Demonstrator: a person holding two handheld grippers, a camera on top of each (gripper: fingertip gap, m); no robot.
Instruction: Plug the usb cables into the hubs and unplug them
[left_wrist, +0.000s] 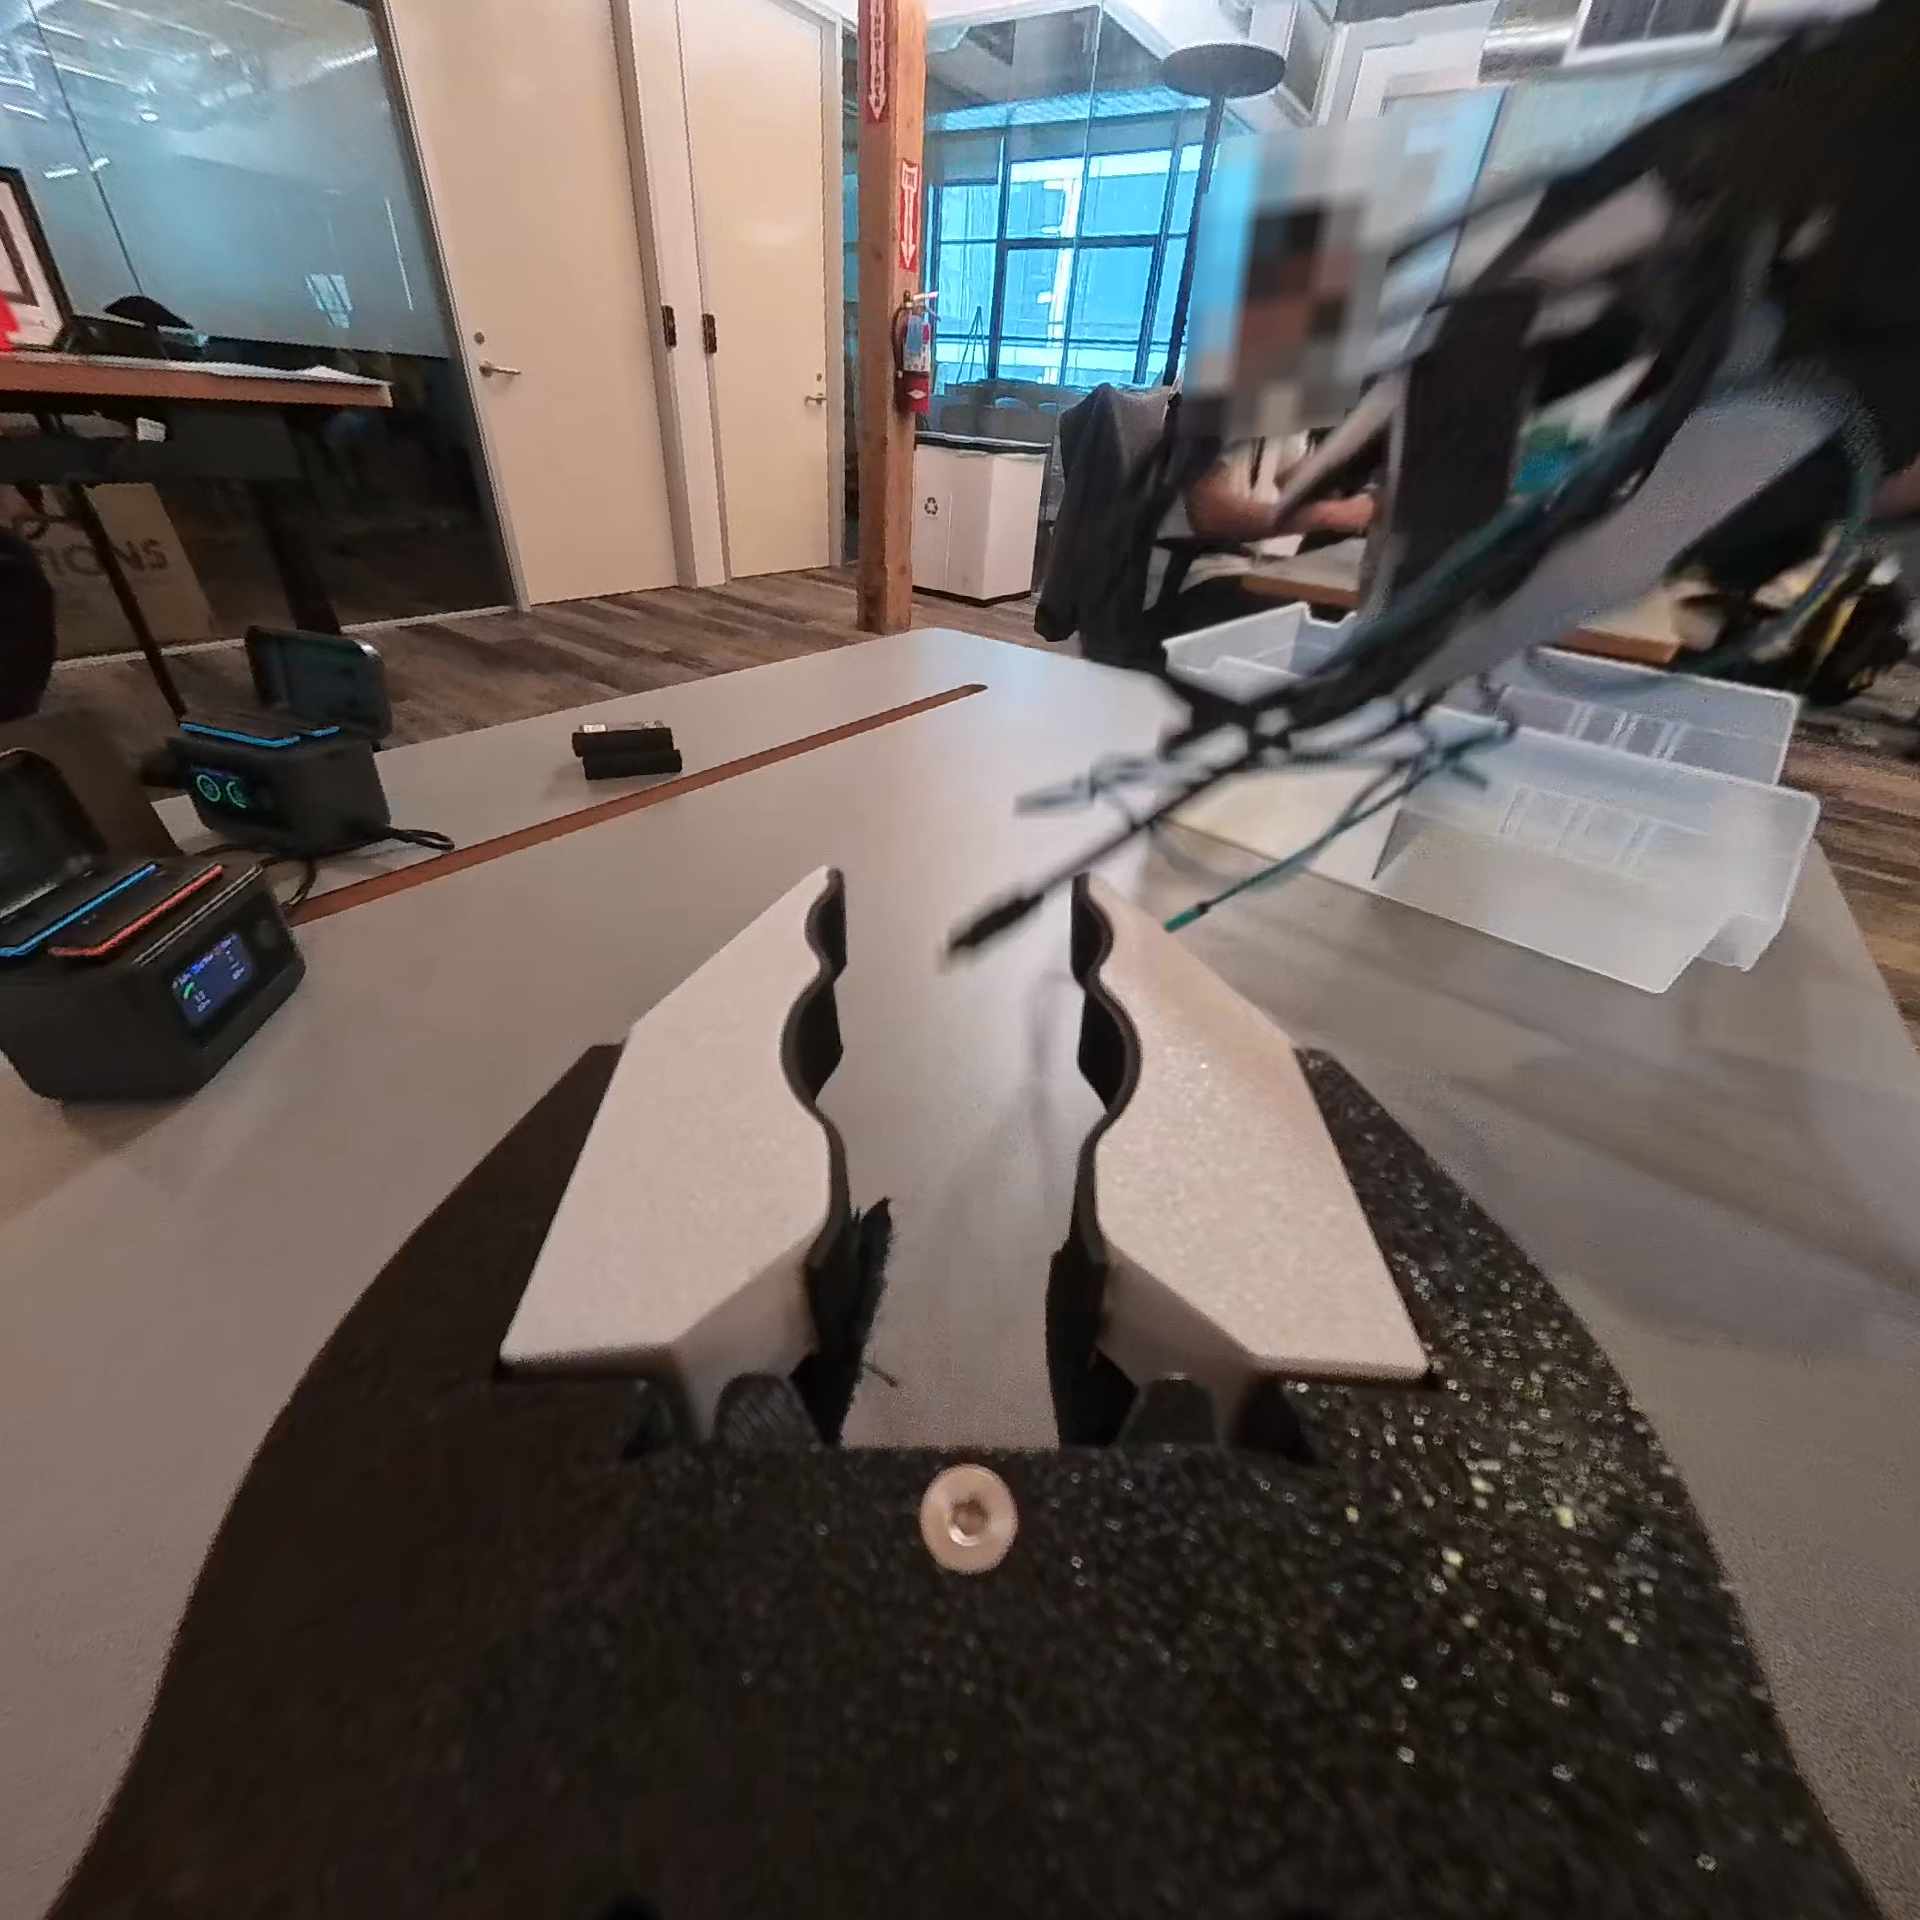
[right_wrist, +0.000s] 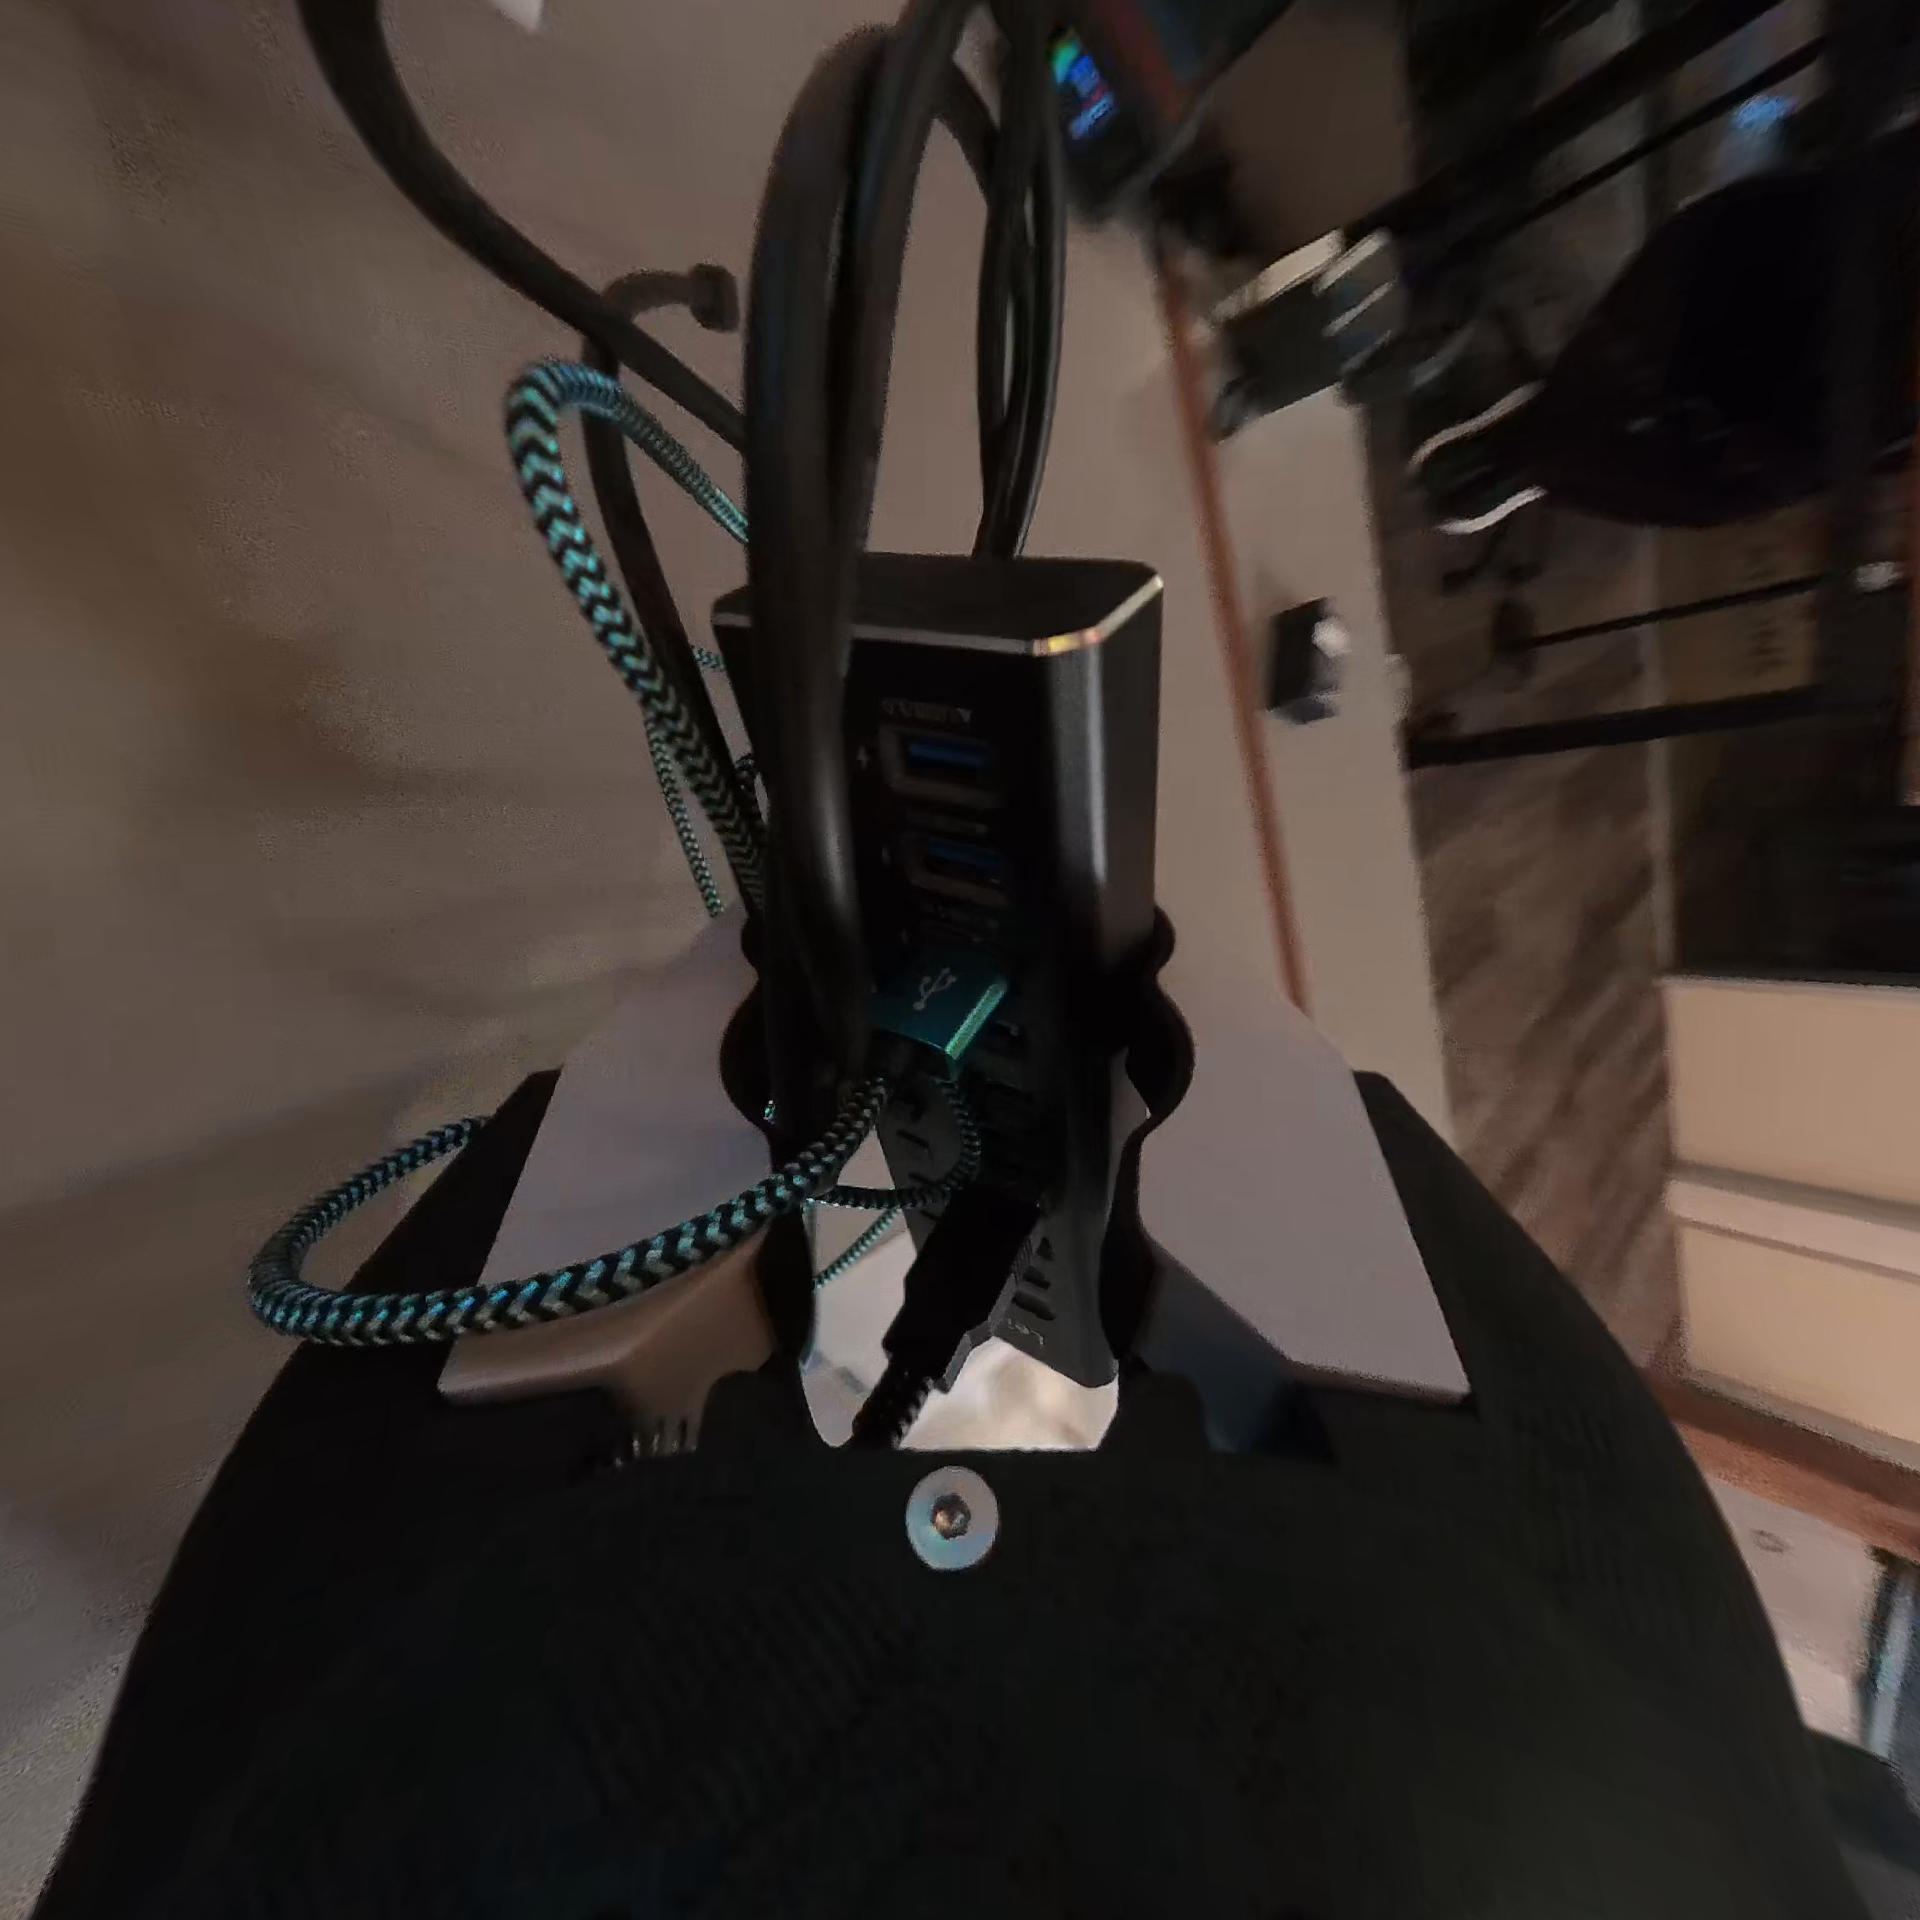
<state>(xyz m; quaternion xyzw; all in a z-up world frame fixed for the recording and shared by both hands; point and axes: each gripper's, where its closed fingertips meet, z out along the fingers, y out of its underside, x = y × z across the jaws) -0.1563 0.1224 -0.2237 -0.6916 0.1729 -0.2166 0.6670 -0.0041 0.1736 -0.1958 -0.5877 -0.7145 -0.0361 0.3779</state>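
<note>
My right gripper (right_wrist: 951, 956) is shut on a black USB hub (right_wrist: 997, 769) and holds it in the air. Two blue ports on the hub are free. A teal plug (right_wrist: 935, 1003) of a braided teal-and-black cable (right_wrist: 582, 582) sits in a lower port, and a black plug (right_wrist: 935, 1299) sits below it. Thick black cables (right_wrist: 821, 416) hang across the hub. My left gripper (left_wrist: 956, 904) is open and empty, low over the grey table (left_wrist: 1455, 1091). In the left wrist view the right gripper (left_wrist: 1558, 436) shows blurred at upper right, with cable ends (left_wrist: 997, 920) dangling just beyond my left fingertips.
Clear plastic bins (left_wrist: 1579, 862) stand at the right of the table. Two black charger boxes with small screens (left_wrist: 145, 977) stand at the left, and small black blocks (left_wrist: 623, 750) lie farther back. A person sits behind the table at a desk. My right fingertips sit around 15 centimeters from my left ones.
</note>
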